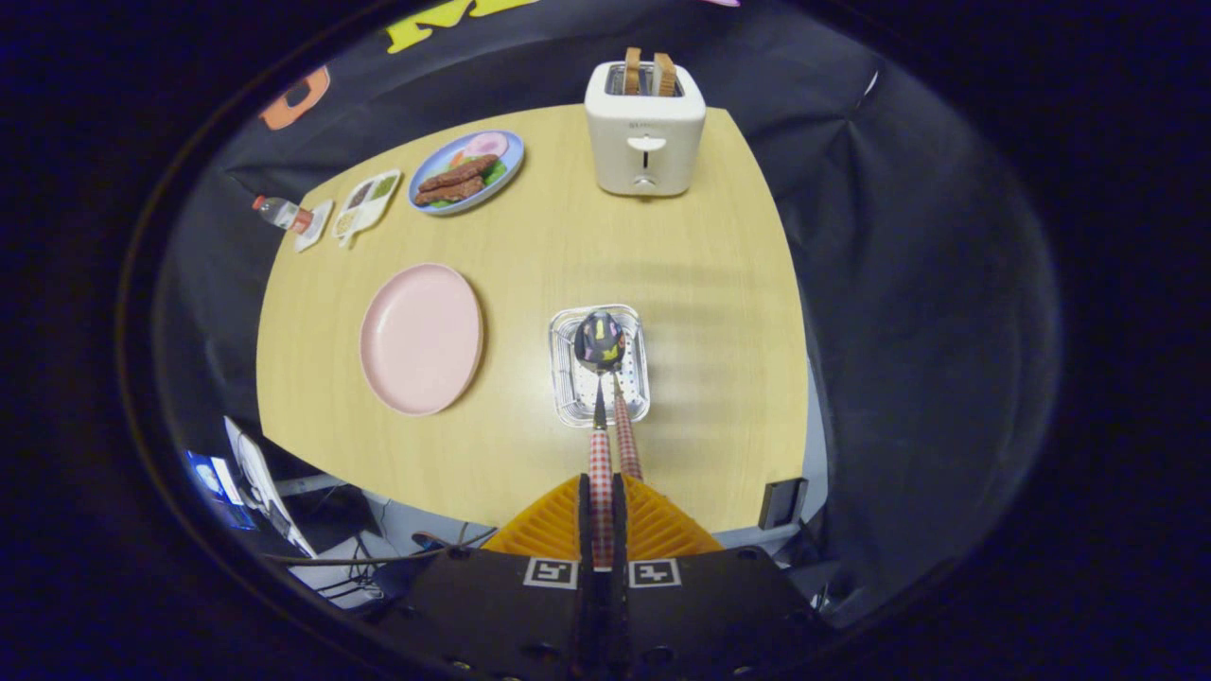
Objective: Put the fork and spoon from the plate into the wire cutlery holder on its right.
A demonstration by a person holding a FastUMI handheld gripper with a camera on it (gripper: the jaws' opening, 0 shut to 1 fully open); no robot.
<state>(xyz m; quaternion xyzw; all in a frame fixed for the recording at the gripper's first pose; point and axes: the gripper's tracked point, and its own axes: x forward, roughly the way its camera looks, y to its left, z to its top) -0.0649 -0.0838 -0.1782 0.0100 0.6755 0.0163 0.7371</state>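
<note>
My gripper (602, 484) is shut on the red-checked handle of the spoon (599, 340), held high above the table. The spoon's shiny bowl hangs over the wire cutlery holder (562, 374), which stands on the table to the right of the pink plate (421, 339). A second red-checked handle, the fork's (623, 440), rises out of the holder just right of the spoon's stem. Its head is hidden behind the spoon's bowl. The pink plate has nothing on it.
A white toaster (645, 128) with two slices of toast stands at the far edge of the wooden table (700, 312). At the far left are a blue plate of food (467, 171), a small divided dish (368, 200) and a bottle (282, 214).
</note>
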